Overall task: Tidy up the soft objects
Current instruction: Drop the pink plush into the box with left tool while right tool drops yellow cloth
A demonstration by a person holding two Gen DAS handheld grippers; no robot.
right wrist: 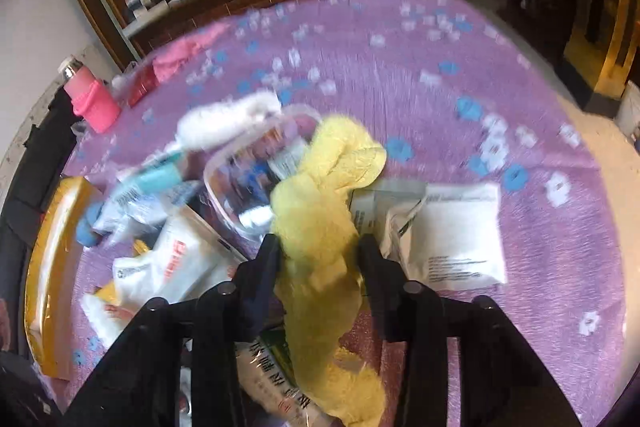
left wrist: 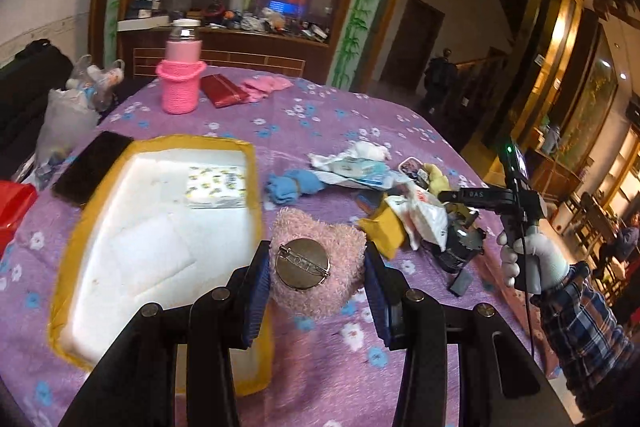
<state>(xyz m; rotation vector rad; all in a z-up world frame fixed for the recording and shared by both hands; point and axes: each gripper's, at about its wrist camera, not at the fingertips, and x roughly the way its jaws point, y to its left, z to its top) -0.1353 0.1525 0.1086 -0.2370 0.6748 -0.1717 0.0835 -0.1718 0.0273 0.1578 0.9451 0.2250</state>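
Pink fluff fills the left tool (left wrist: pixel 316 277): its blue pads pinch a fuzzy pink brooch (left wrist: pixel 320 263) from both sides, with the round metal back and its pin clasp facing the camera. The brooch hangs above the purple flowered cloth of the bench (left wrist: pixel 320 115), just right of a white foam tray (left wrist: pixel 160 227) with a yellow taped rim. A patterned tissue pack (left wrist: pixel 216 186) lies inside that tray, at its far side.

On the right, the right tool (right wrist: pixel 318 259) has a yellow fuzzy cloth (right wrist: pixel 320 211) between its fingers; the cloth drapes down through the gap and bunches up beyond the tips. The picture is blurred, and the fingers appear to press on it from both sides. A gloved hand (left wrist: pixel 528 263) with a plaid sleeve holds this tool at the right edge of the left wrist view.

Around the yellow cloth lies a loose heap: a white packet (right wrist: pixel 460 239) just to its right, a clear plastic box (right wrist: pixel 248 183) behind it, and a white fluffy piece (right wrist: pixel 228 123) further back. A blue sock (left wrist: pixel 294 185) rests between the heap and the tray. At the far side of the bench stand a pink knitted bottle sleeve (left wrist: pixel 180 83), a red pouch (left wrist: pixel 224 91) and pink gloves (left wrist: pixel 266 87).
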